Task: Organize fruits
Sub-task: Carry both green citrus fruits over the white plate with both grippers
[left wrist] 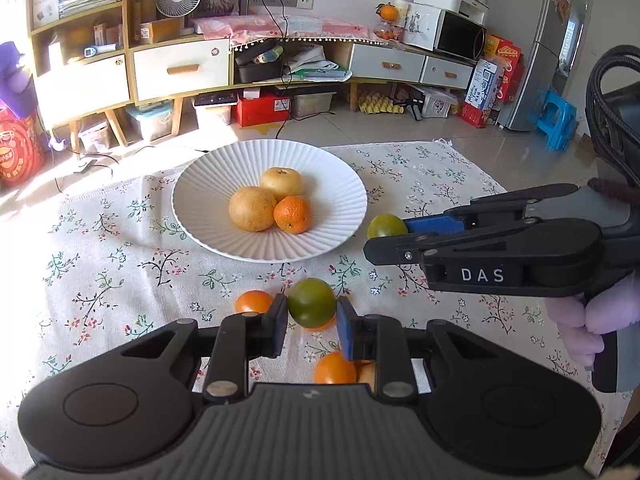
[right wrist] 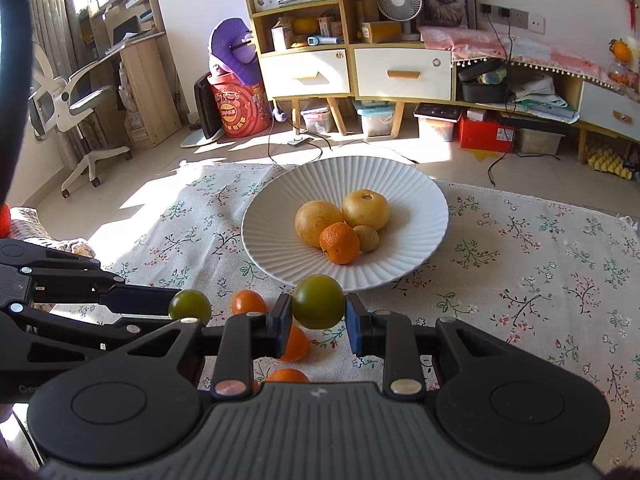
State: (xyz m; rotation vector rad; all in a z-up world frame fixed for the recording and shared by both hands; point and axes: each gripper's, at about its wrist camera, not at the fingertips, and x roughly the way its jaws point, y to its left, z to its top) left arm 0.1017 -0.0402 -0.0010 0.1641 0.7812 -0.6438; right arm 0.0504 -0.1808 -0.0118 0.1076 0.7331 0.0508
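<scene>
Left green fruit (left wrist: pixel 312 303): it sits between the pads of your left claw (left wrist: pixel 312 322), above the near part of the cloth (left wrist: pixel 120 240), with an orange showing under it. It looks lifted rather than resting.
Left claw: narrowed onto the fruit, a pad on each side at its widest part. That hold probably keeps a round fruit from rolling out.
Right green fruit (right wrist: pixel 319 301): it sits in your right claw (right wrist: pixel 319 320), just short of the plate's near rim.
Right claw: closed around the fruit the same way. The left pad touches it, and the right pad touches or nearly touches.
Plate (right wrist: pixel 272 200): white and ribbed, it stands toward the far edge of the cloth. Two pears (right wrist: pixel 318 222), one orange (right wrist: pixel 339 242) and a small yellowish fruit (right wrist: pixel 368 238) are bunched at its centre, where the dish slopes inward. The ring around them is bare.
Loose oranges (left wrist: pixel 254 302): a few lie on the cloth under and beside your claws, near its near edge. They are not yet gathered.
Stage: I judge you're carrying both fruits to the plate.
Next: bring each fruit over the bare ring, low, before you widen the claw. Dropped from height, it may roll or knock the pile.
Risk: your claws are close together, so approach the plate from separate sides.
</scene>
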